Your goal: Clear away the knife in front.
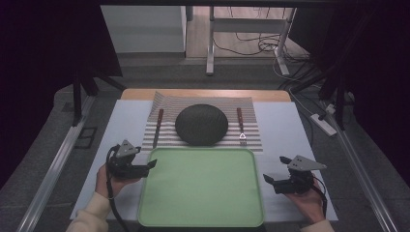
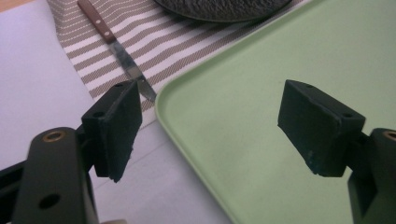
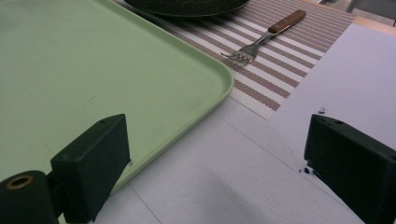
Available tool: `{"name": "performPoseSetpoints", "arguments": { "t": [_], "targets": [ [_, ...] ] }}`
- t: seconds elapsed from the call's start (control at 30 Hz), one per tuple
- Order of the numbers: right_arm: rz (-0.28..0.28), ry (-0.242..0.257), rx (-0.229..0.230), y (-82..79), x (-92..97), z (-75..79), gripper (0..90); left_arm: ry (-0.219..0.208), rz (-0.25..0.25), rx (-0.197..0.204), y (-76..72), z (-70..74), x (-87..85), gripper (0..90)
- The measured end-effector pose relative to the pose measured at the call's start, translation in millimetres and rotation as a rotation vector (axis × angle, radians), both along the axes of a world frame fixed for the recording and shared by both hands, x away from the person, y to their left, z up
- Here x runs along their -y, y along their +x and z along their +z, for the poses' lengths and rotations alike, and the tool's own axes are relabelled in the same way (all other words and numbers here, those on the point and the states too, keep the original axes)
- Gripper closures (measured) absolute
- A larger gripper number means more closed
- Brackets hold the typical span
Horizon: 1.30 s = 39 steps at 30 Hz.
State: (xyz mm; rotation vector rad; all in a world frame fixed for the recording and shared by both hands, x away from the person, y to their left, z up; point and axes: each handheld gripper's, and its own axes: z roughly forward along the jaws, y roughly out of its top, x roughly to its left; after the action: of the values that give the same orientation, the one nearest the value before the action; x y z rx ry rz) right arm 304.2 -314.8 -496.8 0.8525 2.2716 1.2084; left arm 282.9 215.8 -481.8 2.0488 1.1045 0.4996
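An empty light green tray (image 1: 200,188) lies at the table's near edge. Behind it a dark round plate (image 1: 201,124) rests on a striped placemat (image 1: 251,137), with a wooden-handled knife (image 1: 157,126) to its left and a fork (image 1: 240,124) to its right. My left gripper (image 1: 144,159) is open at the tray's far left corner, one jaw over the tray (image 2: 261,93) and the other near the knife's (image 2: 116,46) tip. My right gripper (image 1: 274,168) is open beside the tray's right edge (image 3: 93,70), facing the fork (image 3: 261,44). Neither holds anything.
A white sheet (image 1: 285,125) covers the table around the placemat, with bare strips on both sides of the tray. Metal rails run along both table sides. Beyond the far edge stand table legs and loose cables on the floor.
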Motion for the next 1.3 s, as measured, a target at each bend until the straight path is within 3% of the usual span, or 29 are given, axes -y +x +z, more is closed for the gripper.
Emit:
{"name": "performPoseSetpoints", "arguments": {
  "t": [0.77, 1.13, 1.3],
  "targets": [
    [0.001, -0.003, -0.012, 1.0, -0.1, -1.6, 6.9, 0.026, -0.028, -0.023, 48.0, 5.1, 21.1, 22.5],
    [0.001, -0.005, -0.014, 1.4, -0.2, -2.0, 6.9, 0.02, -0.014, -0.041, 69.3, 2.7, 21.7, 22.6],
    [0.001, -0.006, -0.016, 1.7, -0.2, -2.1, 6.9, 0.023, 0.006, -0.062, 87.0, -4.5, 20.4, 23.5]
  ]
}}
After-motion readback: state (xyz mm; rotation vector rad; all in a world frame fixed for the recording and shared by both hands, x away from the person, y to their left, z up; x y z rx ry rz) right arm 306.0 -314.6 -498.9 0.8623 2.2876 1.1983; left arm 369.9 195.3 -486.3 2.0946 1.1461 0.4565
